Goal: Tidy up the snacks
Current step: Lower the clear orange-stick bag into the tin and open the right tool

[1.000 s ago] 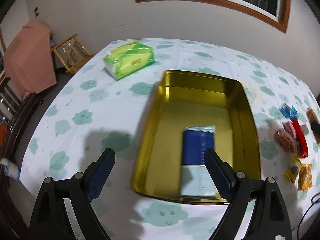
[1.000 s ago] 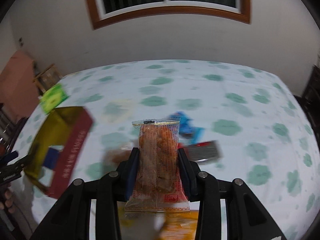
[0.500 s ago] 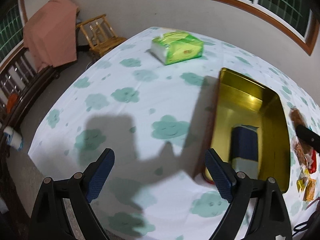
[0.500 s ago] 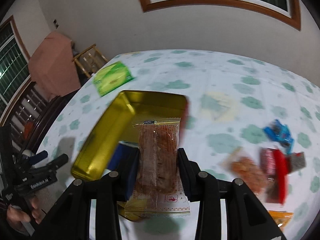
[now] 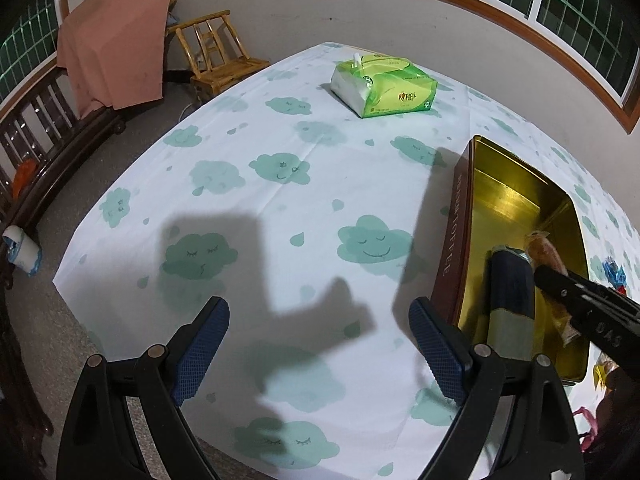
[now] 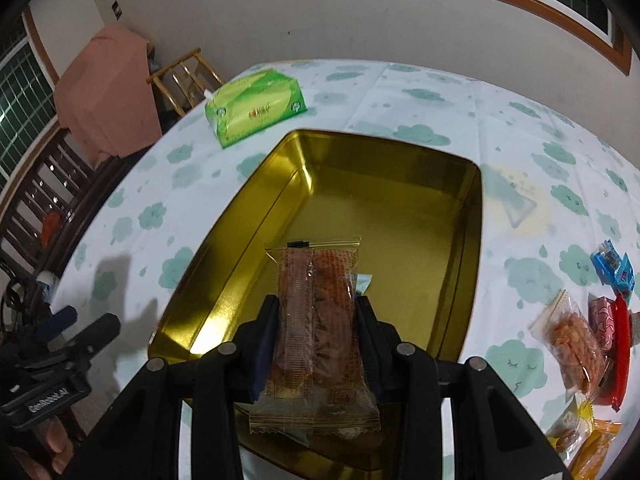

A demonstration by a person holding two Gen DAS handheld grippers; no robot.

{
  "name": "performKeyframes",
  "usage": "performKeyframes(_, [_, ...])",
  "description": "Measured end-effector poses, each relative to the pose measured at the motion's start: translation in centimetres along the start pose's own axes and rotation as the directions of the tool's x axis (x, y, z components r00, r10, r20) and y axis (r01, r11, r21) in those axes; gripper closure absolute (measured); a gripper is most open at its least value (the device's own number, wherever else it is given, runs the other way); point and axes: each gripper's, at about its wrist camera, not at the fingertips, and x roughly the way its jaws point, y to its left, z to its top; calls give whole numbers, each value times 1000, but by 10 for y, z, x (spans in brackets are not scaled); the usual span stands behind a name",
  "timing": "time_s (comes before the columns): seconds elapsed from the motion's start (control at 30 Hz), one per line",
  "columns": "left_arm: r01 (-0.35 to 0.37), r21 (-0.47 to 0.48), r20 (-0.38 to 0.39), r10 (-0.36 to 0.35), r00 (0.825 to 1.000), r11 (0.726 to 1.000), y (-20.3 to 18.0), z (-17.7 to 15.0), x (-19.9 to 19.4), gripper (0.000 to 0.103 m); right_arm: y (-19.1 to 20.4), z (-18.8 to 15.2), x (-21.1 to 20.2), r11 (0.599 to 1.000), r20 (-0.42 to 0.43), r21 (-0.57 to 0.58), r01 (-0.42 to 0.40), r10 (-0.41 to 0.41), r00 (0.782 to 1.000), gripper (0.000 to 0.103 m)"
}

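My right gripper (image 6: 316,320) is shut on a clear-wrapped orange pastry packet (image 6: 316,320) and holds it over the near end of the gold tin (image 6: 400,184). In the left wrist view the tin (image 5: 464,240) sits at the right, with a dark blue snack packet (image 5: 512,292) lying inside and the pastry packet (image 5: 548,252) beside it under the right gripper (image 5: 540,272). My left gripper (image 5: 320,344) is open and empty over bare tablecloth left of the tin.
A green tissue pack (image 5: 384,88) (image 6: 256,108) lies at the table's far side. Several loose snack packets (image 6: 576,340) lie right of the tin. A wooden chair (image 5: 212,52) and a bench with pink cloth (image 5: 112,40) stand beyond the table's left edge.
My right gripper has carried the pastry packet leftward from the snack pile to above the tin. My left gripper has drawn back left, away from the tin.
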Motion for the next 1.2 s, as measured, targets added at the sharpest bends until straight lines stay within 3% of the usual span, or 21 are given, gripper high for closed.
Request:
performKeyframes(0.33, [29,19,-5,-29,1000,999,-14,-4,-2,13,6,-8,14,998,-43,-58,26,-28,999,64])
performKeyframes(0.57, [85,96,48,-90,995,992,-43,-3,-25,13,2,-8,-32,990,60,-126,61,-54,997,55])
performKeyframes(0.7, [117,137,63,-127,990,984,-64,-5,-35,10,-34,-21,-73,988,107,-96,124,-114,988,51])
performKeyframes(0.83, [154,196,66,-169,983,969,-89,-9,-43,10,-88,-46,-102,966,98,-41,256,-251,963,51])
performKeyframes(1.0, [185,282,60,-210,976,941,-125,-19,-49,8,-158,-85,-124,919,0,67,387,-388,922,49])
performKeyframes(1.2, [197,407,48,-236,971,892,-166,-39,-55,7,-210,-129,-118,890,-106,193,413,-400,911,46])
